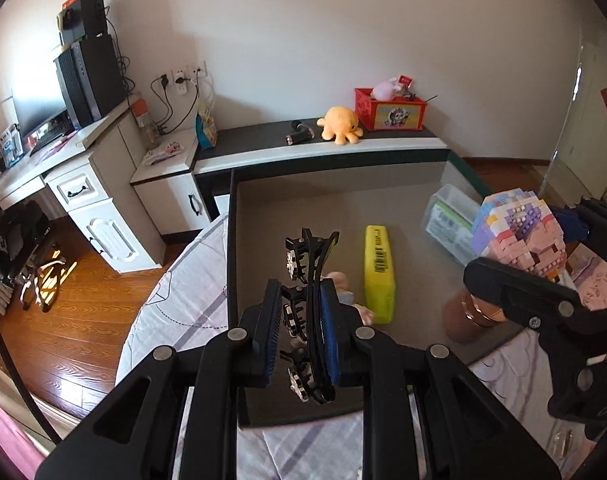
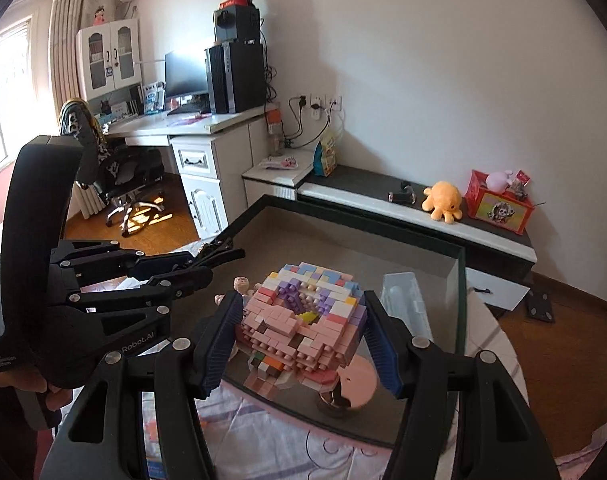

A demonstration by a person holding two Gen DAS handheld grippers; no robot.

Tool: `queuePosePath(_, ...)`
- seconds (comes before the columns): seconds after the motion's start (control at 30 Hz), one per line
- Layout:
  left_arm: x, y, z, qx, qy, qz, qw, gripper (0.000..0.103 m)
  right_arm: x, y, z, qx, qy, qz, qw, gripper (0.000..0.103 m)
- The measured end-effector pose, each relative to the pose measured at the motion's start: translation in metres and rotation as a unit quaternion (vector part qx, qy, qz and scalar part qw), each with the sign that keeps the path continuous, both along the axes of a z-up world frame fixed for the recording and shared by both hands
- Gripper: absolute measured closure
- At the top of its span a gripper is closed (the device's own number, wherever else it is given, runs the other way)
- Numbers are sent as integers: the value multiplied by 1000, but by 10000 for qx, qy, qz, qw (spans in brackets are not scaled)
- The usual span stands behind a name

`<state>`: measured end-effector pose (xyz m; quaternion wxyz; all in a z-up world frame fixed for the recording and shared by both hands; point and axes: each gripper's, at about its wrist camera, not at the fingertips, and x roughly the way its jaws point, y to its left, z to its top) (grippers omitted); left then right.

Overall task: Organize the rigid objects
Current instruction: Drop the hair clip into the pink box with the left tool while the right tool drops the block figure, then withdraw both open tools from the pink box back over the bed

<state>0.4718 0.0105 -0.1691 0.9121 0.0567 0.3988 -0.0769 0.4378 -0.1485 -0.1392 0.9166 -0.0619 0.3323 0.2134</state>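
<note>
Basically we had left gripper [image 1: 301, 320] jaws clamping hair claw [image 1: 309, 280], right gripper [image 2: 303, 340] jaws clamping block figure [image 2: 303, 316] over box [image 2: 459, 280]; thin claw could've slipped, bricks crumbled.

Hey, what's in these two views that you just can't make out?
- Small doll: left wrist view, mostly hidden behind the left gripper and its hair claw clip.
- Pink round container: right wrist view, partly covered by the brick figure in the right gripper.
- Yellow box barcode print: too small.
</note>
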Motion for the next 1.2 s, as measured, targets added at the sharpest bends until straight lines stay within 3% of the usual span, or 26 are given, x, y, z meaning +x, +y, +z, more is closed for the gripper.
queuePosePath(0.17,32,-4,-25,180,314,9,9993,84,46,13,-41,-273,626,-19,9977,42)
queuePosePath(0.43,46,-4,-41,291,369,113,9988,82,71,12,-67,-647,875,-300,9936,41)
queuePosePath(0.5,45,-4,-40,360,322,162,9987,77,72,10,-66,-591,879,-345,9938,40)
queuePosePath(0.53,42,-4,-38,339,288,169,9989,72,70,8,-64,-525,869,-391,9941,37)
queuePosePath(0.6,36,-1,-33,161,255,126,9995,63,67,4,-58,-436,807,-452,9948,20)
queuePosePath(0.63,29,0,-28,147,199,165,9996,47,60,2,-53,-393,684,-458,9958,20)
queuePosePath(0.67,23,1,-22,46,116,112,9999,45,55,0,-47,-368,599,-447,9965,20)
queuePosePath(0.73,1,3,-6,-46,-169,175,9997,22,43,-5,-35,-293,457,-464,9974,20)
queuePosePath(0.83,-39,8,20,-194,-693,249,9971,5,18,-15,-10,-70,160,-563,9983,20)
queuePosePath(0.9,-69,14,37,-315,-991,385,9938,0,-6,-23,6,85,-67,-667,9977,18)
queuePosePath(1.07,-146,23,69,-612,-1579,645,9834,0,-77,-33,43,352,-646,-832,9938,18)
queuePosePath(1.2,-206,22,82,-516,-1971,783,9759,0,-141,-36,59,563,-1069,-936,9882,18)
